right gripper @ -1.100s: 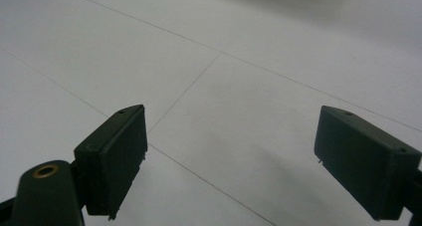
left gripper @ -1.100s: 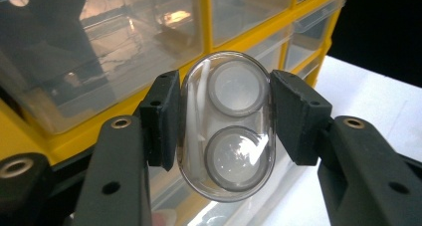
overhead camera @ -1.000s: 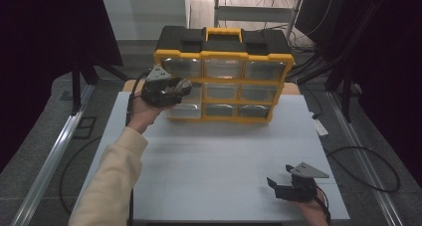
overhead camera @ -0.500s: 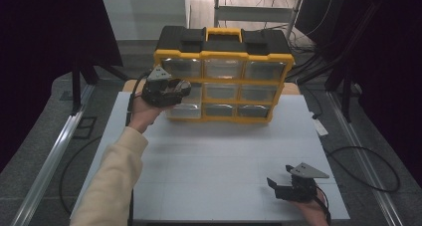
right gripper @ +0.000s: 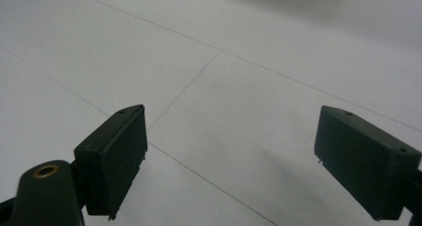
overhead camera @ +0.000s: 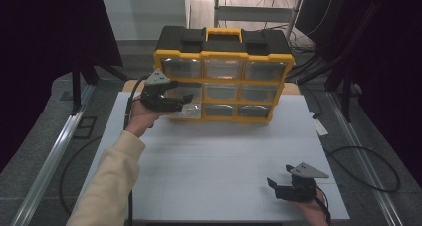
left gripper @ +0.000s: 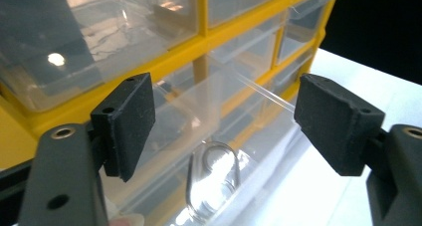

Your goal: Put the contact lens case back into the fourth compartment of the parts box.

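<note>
You work at a flat white table (overhead camera: 219,176) crossed by faint thin lines, set in a dim room with dark curtains at both sides, a grey floor with trailing cables and a metal rack behind. At the far edge stands a yellow-framed plastic organizer case with a black lid and clear drawers (overhead camera: 225,81); no brand or lettering on it can be read. Your left gripper (left gripper: 214,121) sits at the case's lower-left drawers with its jaws spread wide; between them lies a clear plastic drawer pulled partly out (left gripper: 219,136), its looped handle just below the gap (neither pad touches it). Your right gripper (right gripper: 229,161) hovers low over bare table near your edge, well apart from the case, jaws likewise wide apart with nothing between them but the white surface
</note>
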A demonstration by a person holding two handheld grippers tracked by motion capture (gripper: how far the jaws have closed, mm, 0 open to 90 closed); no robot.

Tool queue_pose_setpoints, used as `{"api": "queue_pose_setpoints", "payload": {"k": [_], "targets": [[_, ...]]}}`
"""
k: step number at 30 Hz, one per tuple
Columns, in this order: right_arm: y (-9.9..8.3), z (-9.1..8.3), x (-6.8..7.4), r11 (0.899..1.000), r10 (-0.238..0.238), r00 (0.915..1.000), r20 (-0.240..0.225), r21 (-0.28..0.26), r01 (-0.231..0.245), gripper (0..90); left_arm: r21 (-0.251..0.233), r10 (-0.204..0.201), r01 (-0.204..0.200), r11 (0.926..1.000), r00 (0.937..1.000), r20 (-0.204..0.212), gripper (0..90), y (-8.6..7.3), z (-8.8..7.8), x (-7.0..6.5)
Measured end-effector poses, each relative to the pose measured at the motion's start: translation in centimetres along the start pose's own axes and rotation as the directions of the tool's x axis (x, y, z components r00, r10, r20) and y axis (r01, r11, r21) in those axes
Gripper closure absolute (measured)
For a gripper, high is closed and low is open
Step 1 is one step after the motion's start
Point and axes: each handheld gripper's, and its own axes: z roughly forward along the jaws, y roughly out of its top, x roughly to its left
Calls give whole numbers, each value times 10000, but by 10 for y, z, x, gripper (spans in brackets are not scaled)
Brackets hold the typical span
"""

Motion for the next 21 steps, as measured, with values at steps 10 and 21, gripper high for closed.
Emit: {"api": "queue_pose_setpoints", "payload": {"k": [10,21], "targets": [[0,0,0,10000,-17,10000,14,12,17,139,-334,101,-89,9994,9992,375,229,-8,-10,-9],[-1,-1,0,10000,-34,10000,41,-7,34,139,-535,322,-288,9982,9974,642,231,-11,-19,-19]]}}
